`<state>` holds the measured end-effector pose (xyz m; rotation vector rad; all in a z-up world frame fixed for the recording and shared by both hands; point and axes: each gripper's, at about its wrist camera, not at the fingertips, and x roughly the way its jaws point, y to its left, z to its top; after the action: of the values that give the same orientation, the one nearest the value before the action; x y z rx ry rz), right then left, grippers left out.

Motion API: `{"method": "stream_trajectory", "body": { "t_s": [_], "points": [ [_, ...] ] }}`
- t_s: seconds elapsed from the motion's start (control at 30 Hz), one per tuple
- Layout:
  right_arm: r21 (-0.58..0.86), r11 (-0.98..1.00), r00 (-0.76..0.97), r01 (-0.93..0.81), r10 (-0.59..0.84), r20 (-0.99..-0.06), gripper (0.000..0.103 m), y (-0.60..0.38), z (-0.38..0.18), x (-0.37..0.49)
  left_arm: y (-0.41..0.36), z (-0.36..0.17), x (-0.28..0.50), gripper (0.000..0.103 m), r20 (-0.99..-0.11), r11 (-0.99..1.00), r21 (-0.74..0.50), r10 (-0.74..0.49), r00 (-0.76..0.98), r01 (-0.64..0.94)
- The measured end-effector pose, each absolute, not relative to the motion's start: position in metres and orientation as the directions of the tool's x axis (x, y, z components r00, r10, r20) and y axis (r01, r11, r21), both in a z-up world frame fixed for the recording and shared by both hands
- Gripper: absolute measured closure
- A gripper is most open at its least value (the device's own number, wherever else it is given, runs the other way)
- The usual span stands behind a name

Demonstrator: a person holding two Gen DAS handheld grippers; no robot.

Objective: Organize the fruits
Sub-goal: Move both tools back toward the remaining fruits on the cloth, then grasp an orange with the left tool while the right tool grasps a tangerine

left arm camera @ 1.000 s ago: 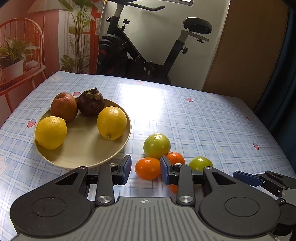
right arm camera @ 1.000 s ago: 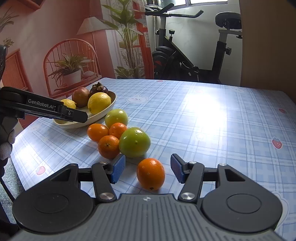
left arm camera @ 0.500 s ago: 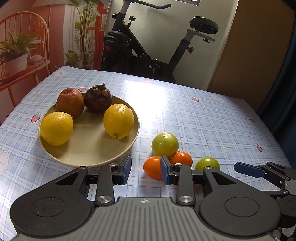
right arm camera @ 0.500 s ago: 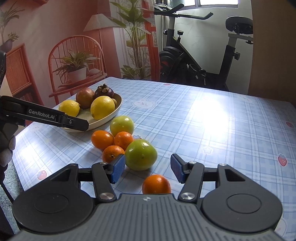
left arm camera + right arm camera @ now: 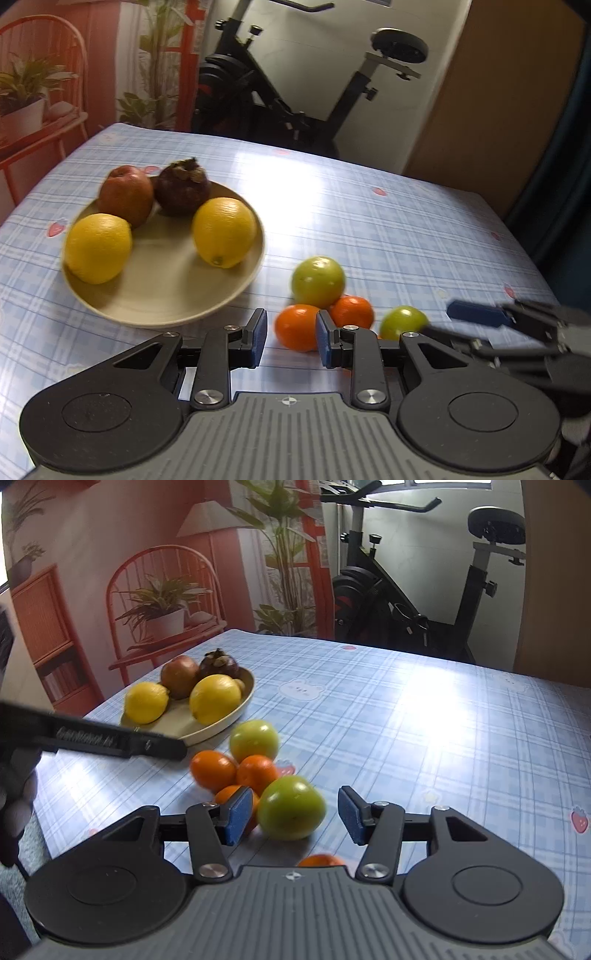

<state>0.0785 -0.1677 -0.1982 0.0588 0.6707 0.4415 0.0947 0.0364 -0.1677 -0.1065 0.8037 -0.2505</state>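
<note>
A beige plate [image 5: 147, 314] holds two lemons [image 5: 98, 247], a red apple [image 5: 125, 194] and a mangosteen [image 5: 183, 192]. To its right on the table lie a green fruit [image 5: 317, 282], two oranges [image 5: 295, 326] and a second green fruit [image 5: 402, 323]. My left gripper [image 5: 290, 338] hovers just short of the near orange. Its jaws are closing to a narrow gap with nothing pressed between them. My right gripper [image 5: 293, 812] frames the near green fruit [image 5: 291, 806]. Its jaws are closing, but the pads stand clear of the fruit. Another orange [image 5: 319, 860] is half hidden under its body.
The checked tablecloth [image 5: 424, 720] stretches bare to the right and far side. An exercise bike [image 5: 406, 602] stands past the far edge, and a red chair with a potted plant [image 5: 162, 616] at the left. A hand [image 5: 18, 805] holds the left gripper.
My right gripper has moved forward. The orange once between its fingers has slipped under its body, and the green fruit sits between them. The left gripper's jaws have narrowed a little.
</note>
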Motion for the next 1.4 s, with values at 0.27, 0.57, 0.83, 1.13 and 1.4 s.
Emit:
{"method": "stream_trajectory", "body": {
  "t_s": [0.27,0.57,0.83,1.13,1.4],
  "points": [
    [0.201,0.920,0.703,-0.336,0.387,-0.596,0.048,-0.180,-0.201,0.075,0.018,-0.182,0.098,0.072,-0.718,0.935,-0.230,-0.350,0.602,0.270],
    [0.211,0.924,0.698,-0.320,0.381,-0.607,0.048,-0.183,-0.206,0.067,0.000,-0.191,0.103,0.072,-0.738,0.911,-0.238,-0.395,0.547,0.337],
    [0.207,0.924,0.703,-0.322,0.380,-0.601,0.049,-0.181,-0.201,0.067,0.000,-0.196,0.105,0.074,-0.738,0.902,-0.253,-0.413,0.534,0.349],
    [0.178,0.893,0.674,-0.414,0.433,-0.599,0.050,-0.159,-0.193,0.088,0.036,-0.167,0.095,0.098,-0.679,0.936,-0.243,-0.352,0.644,0.256],
    [0.142,0.864,0.624,-0.483,0.454,-0.636,0.052,-0.127,-0.198,0.110,0.058,-0.174,0.101,0.095,-0.709,0.935,-0.299,-0.352,0.611,0.192]
  ]
}}
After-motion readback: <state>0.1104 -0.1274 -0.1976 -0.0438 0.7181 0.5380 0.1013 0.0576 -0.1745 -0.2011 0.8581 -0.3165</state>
